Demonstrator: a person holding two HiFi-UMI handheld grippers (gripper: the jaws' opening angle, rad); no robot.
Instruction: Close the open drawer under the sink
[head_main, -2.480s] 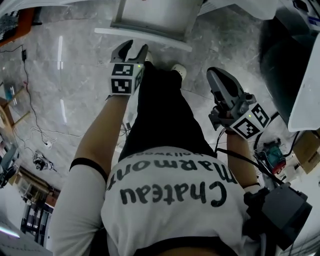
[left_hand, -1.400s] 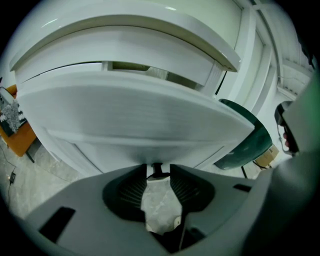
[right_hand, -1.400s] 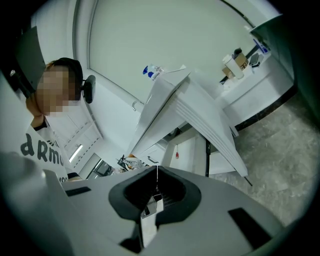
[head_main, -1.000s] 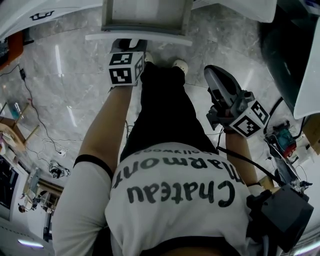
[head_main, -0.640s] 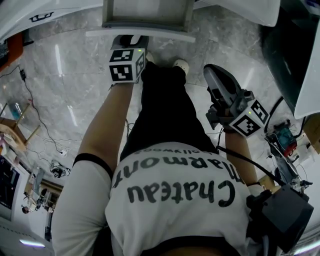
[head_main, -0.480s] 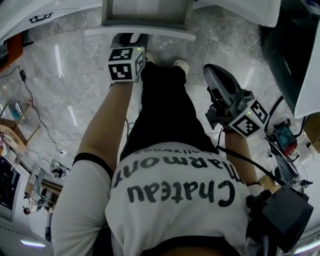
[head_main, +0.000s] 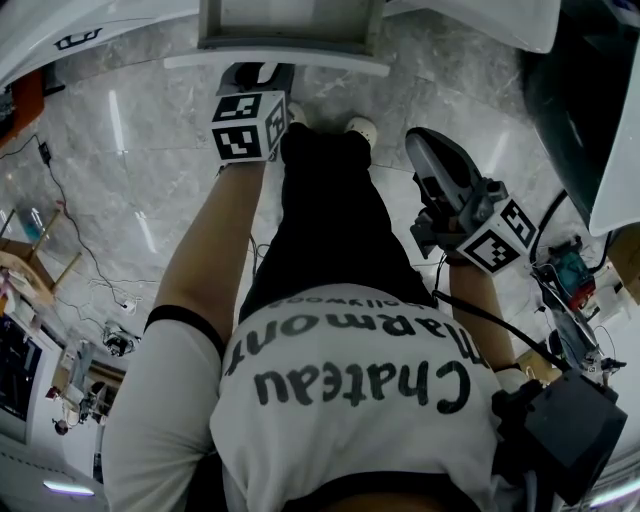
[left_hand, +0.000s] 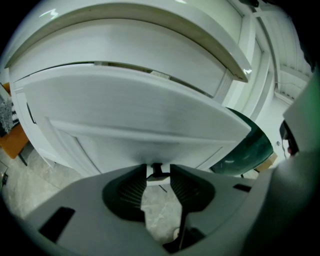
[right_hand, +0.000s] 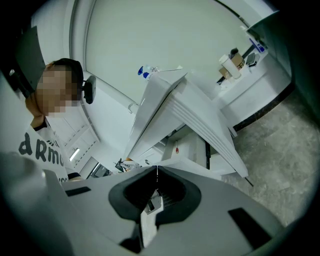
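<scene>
The open drawer (head_main: 290, 25) juts out from the white cabinet at the top of the head view, its white front panel (head_main: 280, 62) facing me. My left gripper (head_main: 257, 72) sits right against that panel, near its middle. In the left gripper view the panel (left_hand: 130, 115) fills the picture, and a small dark knob (left_hand: 156, 167) shows in the narrow gap of the left gripper (left_hand: 158, 171), whose jaws stand open. My right gripper (head_main: 425, 140) hangs at the right, away from the drawer, with its jaws together and nothing in them (right_hand: 157, 169).
A grey marble floor (head_main: 130, 170) lies below, with my legs and white shoes (head_main: 360, 130) just before the drawer. Cables (head_main: 70, 250) trail at the left. A dark rounded bin (head_main: 560, 110) and a small tool (head_main: 565, 270) stand at the right.
Since the oldest frame my left gripper has come up against the drawer's front panel. Over the last second the gripper and panel sit slightly higher in the view. The right gripper has kept still.
</scene>
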